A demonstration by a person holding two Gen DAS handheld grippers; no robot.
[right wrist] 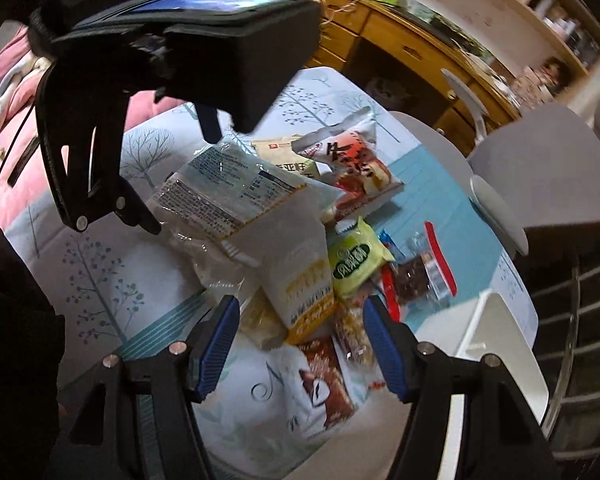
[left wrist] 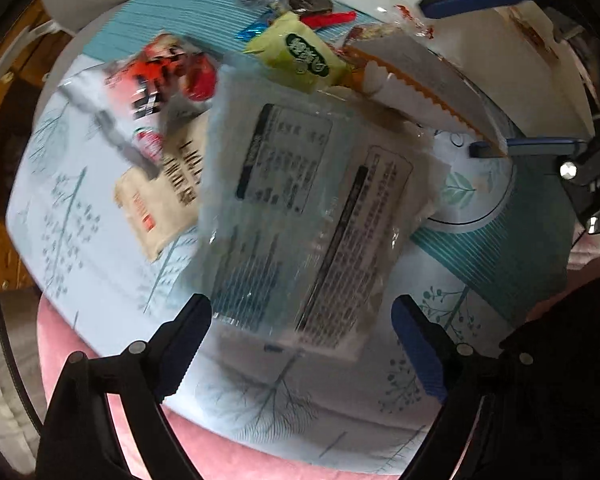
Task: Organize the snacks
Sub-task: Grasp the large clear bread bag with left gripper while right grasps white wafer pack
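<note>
Nearest the lens, the left gripper (left wrist: 300, 320) is pointing down over the snack pile (right wrist: 300, 240) with its jaws standing wide apart and gripping nothing. A clear packet (left wrist: 300, 200) with dark printed label panels is lying flat below, its near end falling between the fingers without touching either pad. The snacks are lying heaped together on a pale blue tablecloth (left wrist: 80, 240) printed with trees. A beige packet (left wrist: 160, 200) and a blurred red-and-orange packet (left wrist: 160, 68) are sitting just beside the clear one, while a light green packet (left wrist: 304, 56) and a white packet with an orange zigzag edge (left wrist: 420, 92) are resting at its far end. A clear bag with red strips (left wrist: 304, 0) and dark contents is lying beyond them on a teal striped patch. The right wrist view is showing the right gripper (right wrist: 300, 320), jaws apart, with the white packet's yellow-banded end between the blue pads, though neither pad is visibly pressing it. Only that view is showing a brown-and-white packet (right wrist: 324, 380) nearest the right gripper, a wooden desk (right wrist: 400, 40) and grey chairs (right wrist: 540, 168) behind the table. Only the left wrist view is showing the pink cushion (left wrist: 220, 452) below the table's edge.
</note>
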